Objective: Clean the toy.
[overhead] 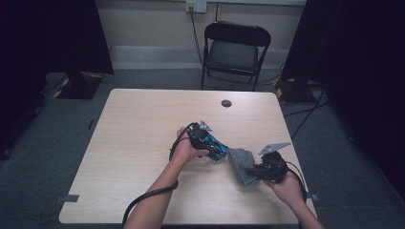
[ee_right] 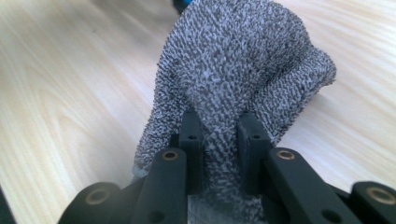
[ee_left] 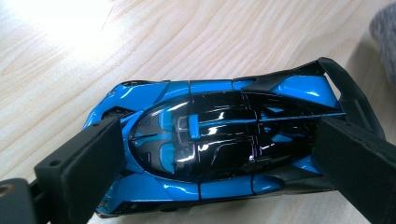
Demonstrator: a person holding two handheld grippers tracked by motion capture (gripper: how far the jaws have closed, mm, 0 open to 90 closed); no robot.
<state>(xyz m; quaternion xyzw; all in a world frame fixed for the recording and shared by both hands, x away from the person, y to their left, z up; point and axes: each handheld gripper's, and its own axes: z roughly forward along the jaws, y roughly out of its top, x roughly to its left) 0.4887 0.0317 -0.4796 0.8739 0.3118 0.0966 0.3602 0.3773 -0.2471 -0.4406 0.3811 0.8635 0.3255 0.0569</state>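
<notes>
A blue and black toy sports car (ee_left: 210, 140) rests on the wooden table (overhead: 143, 138), seen from above in the left gripper view. My left gripper (overhead: 217, 150) is shut on it, one jaw at the nose and one at the tail. In the high view the toy car (overhead: 216, 147) sits just left of a grey knitted cloth (overhead: 241, 164). My right gripper (overhead: 255, 171) is shut on that cloth. In the right gripper view a fold of the grey cloth (ee_right: 238, 70) is pinched between the two jaws and bunches up above them.
A round cable hole (overhead: 226, 103) lies near the table's far edge. A black folding chair (overhead: 234, 52) stands behind the table. Dark stands sit on the floor at both back corners.
</notes>
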